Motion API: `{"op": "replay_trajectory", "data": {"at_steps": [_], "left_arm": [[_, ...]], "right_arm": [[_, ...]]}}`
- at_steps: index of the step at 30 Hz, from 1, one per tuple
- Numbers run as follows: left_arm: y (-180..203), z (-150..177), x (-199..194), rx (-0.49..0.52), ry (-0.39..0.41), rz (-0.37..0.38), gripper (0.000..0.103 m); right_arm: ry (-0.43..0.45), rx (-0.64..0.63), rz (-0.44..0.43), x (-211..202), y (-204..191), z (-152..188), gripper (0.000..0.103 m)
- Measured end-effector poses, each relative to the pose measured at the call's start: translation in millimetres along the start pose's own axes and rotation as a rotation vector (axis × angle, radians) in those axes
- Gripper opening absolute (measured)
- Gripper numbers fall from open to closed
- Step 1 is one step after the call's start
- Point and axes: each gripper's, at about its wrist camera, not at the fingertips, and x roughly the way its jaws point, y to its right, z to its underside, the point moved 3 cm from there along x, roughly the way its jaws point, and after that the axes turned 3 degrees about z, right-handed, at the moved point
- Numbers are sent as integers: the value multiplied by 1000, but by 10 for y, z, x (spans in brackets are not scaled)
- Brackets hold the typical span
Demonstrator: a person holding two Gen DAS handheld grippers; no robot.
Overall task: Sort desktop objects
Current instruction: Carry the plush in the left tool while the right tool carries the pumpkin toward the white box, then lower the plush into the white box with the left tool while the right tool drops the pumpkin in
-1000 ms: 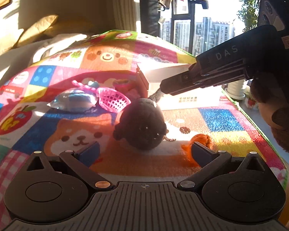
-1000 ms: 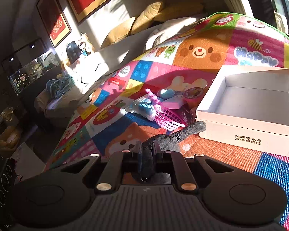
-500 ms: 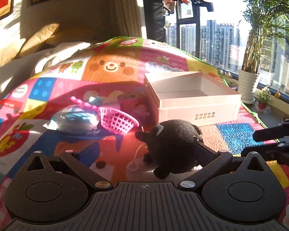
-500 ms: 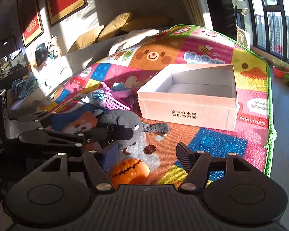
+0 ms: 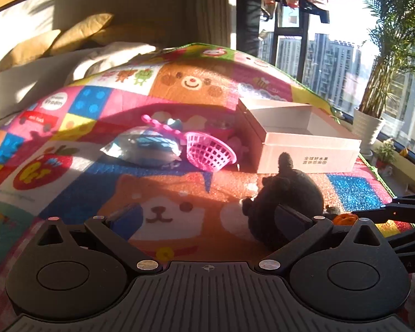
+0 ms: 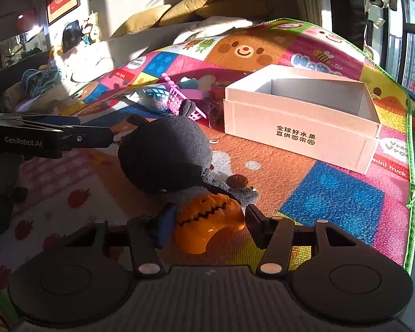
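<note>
Between closing right hand-held gripper [image 6: 207,225] fingers, orange pumpkin [image 6: 207,225]

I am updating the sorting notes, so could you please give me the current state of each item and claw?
White box: open, looks empty.
Black plush toy: on the mat, ungripped.
Orange pumpkin: on the mat, between the closing right claw.
Pink basket: tipped on its side.
Left claw: open, empty.

Both grippers are matte black: round pivot discs, ribbed grey-black housing, silver screws, blue pads inside the jaws. The left gripper [image 6: 49,138] carries white "GenRobot.AI" lettering at 9 o'clock.
</note>
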Motion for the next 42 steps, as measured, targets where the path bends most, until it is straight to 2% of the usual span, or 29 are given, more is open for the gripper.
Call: {"op": "replay_trajectory", "data": {"at_steps": [5,10,15,16,17,18,19,21,25,34,38,42], "left_arm": [[554,41,138,151,-14,87,103],[880,81,475,306,-31,11,103],[775,67,668,248,-75,-11,102],[756,61,658,242,-71,-8,95],[737,55,653,243,-78,-5,81],[725,54,651,239,-86,-5,79],[710,54,642,233,-87,-2,78],[686,59,605,222,-92,5,77],[703,80,387,201,-93,26,77],[1012,126,-453,300,-16,104,77],[1034,57,-605,276,8,128,77],[981,-39,-584,200,18,175,77]], "right_arm": [[-1,64,117,-190,347,126,55],[-2,146,147,-283,546,188,57],[-4,129,176,-238,474,172,66],[-9,129,179,-213,467,170,66],[-15,131,183,-188,460,167,66],[-21,132,188,-168,455,167,66],[-21,122,201,-159,436,167,65],[-30,87,220,-158,382,159,54],[-33,49,225,-289,267,143,53],[11,-19,171,-886,24,54,53],[58,-36,159,-1114,-20,-32,53],[87,-42,144,-1205,-14,-123,53]]}}
